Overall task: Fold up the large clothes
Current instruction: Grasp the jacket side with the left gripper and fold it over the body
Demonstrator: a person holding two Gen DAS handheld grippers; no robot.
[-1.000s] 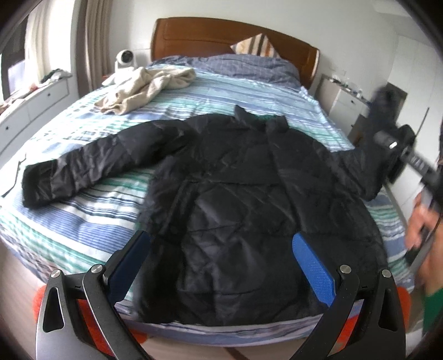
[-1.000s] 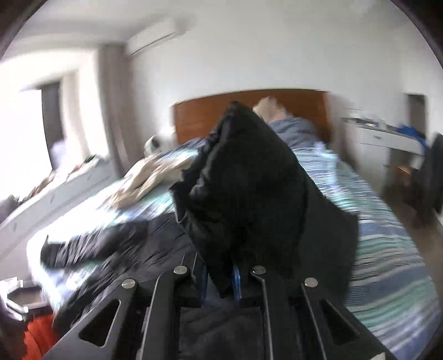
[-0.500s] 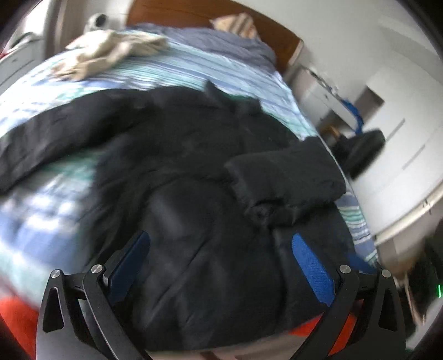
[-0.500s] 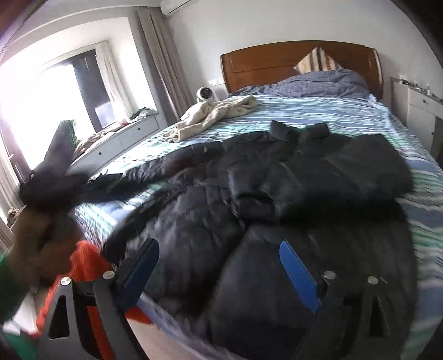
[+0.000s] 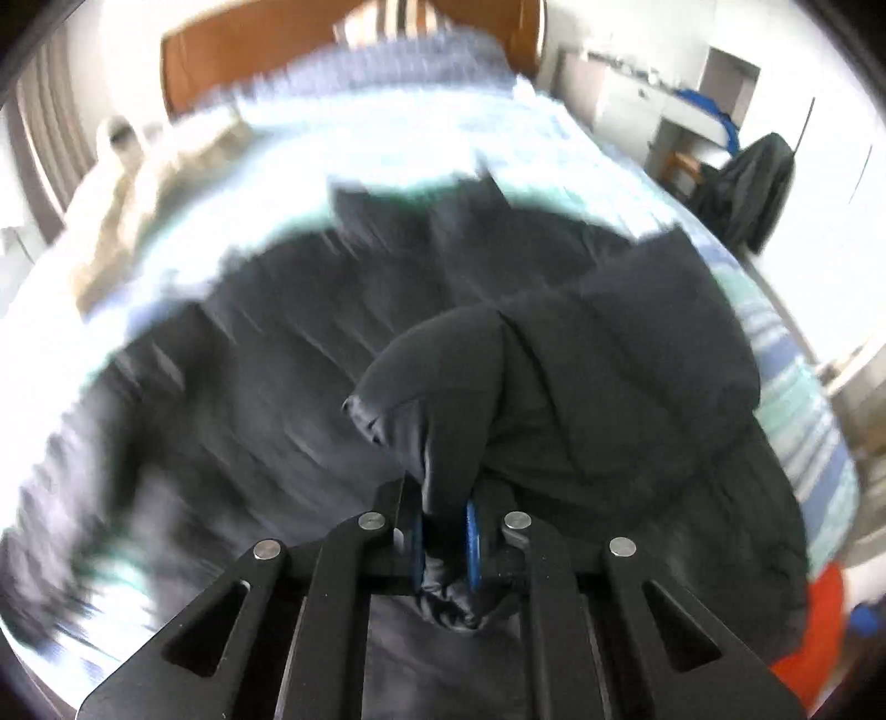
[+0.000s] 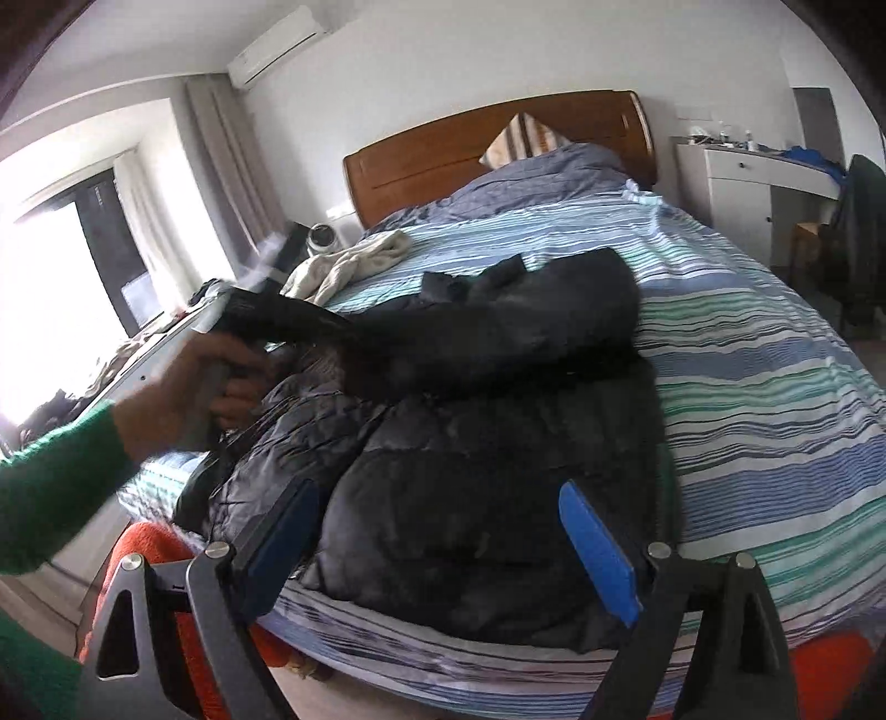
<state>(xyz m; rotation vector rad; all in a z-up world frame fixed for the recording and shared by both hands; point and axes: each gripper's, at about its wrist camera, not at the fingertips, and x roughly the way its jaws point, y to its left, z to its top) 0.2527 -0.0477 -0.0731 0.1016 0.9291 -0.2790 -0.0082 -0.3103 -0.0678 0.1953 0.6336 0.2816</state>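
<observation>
My left tool is clamped on the black jacket's sleeve; my right tool hangs apart above the bed's near edge.

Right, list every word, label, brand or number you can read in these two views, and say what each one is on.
None can be read.
Black jacket: no tag or logo shows.
Air conditioner on the wall: any marking is too small to read.
Items on the white dresser: too small.
The left wrist view is motion-blurred throughout.

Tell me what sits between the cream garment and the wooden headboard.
In the right wrist view, a small white round device sits between the cream garment and the headboard.
</observation>
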